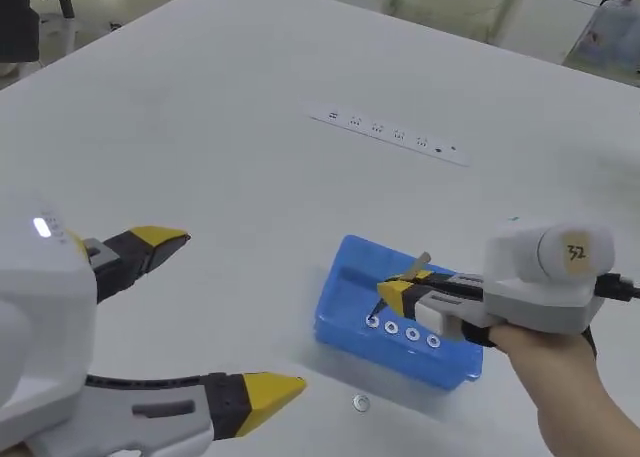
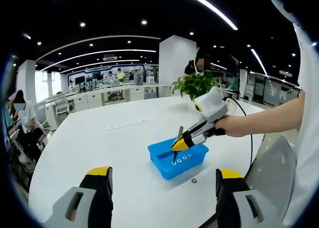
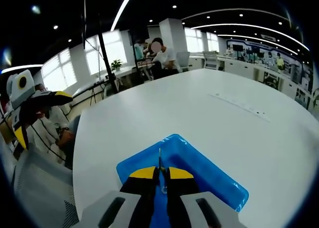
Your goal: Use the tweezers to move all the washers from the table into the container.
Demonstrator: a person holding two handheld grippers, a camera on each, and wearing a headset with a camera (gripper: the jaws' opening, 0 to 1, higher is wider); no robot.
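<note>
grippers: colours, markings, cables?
Both have white bodies and black fingers with yellow tips. The right gripper carries a round yellow "32" sticker and a black cable. The left gripper has a small lit white light.

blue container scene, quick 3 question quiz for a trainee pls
1. True or false: the shallow blue plastic container holds four small metal washers.
2. The right gripper is shut on: A) thin tweezers B) a pen C) nothing.
3. How many washers lie on the white table outside the container?

Key: 1 true; 2 A; 3 one, the loose washer.
</note>
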